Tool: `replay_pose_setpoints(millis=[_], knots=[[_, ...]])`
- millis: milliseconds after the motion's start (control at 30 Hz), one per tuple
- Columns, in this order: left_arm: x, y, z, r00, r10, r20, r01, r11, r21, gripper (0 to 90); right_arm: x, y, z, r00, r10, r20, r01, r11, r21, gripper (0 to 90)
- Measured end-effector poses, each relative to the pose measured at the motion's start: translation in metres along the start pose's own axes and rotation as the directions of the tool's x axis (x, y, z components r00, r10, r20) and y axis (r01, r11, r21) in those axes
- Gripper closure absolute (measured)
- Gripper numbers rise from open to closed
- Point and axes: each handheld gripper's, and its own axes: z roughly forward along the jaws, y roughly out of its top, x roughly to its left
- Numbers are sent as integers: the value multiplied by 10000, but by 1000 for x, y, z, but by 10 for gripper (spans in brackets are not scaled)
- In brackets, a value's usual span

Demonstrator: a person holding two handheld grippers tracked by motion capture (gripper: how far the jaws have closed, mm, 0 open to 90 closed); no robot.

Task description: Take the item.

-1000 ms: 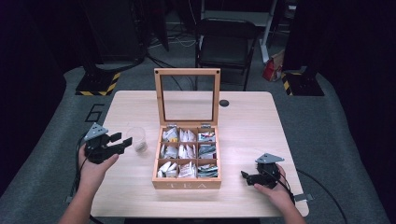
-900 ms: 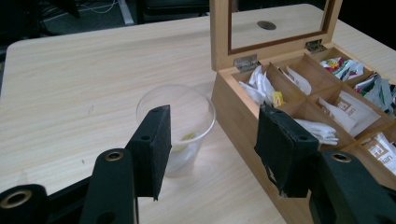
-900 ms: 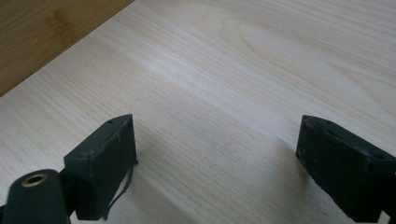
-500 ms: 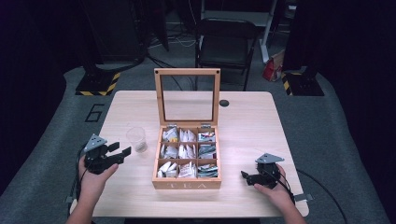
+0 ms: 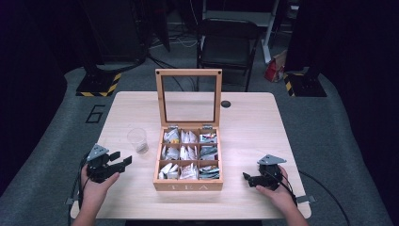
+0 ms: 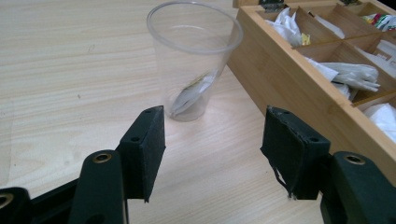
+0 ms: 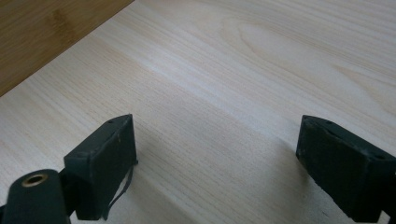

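Our left gripper (image 6: 212, 154) sits at the near left of the table (image 5: 249, 122), jaws spread wide with nothing between them. Just beyond it stands a clear plastic cup (image 6: 194, 60) with a tea bag (image 6: 191, 95) lying inside. The cup is close to the left wall of the wooden tea box (image 5: 188, 186), whose glass lid (image 5: 188, 96) stands open and whose compartments hold packets. Our right gripper (image 7: 215, 168) rests at the near right, jaws also spread and empty over bare wood, to the right of the box. A black chair (image 5: 228, 44) stands beyond the far edge.
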Motion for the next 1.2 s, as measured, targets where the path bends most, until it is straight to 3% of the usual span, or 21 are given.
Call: replay_pose_setpoints(millis=[767,1200], knots=[[9,-28,23,9998,216,29,-218,9938,1088,393,0,0,0,10000,-4,-3,4,10000,5,113],[12,-30,28,9996,240,-143,-223,9936,1104,370,0,0,0,10000,6,2,-6,10000,-9,113]])
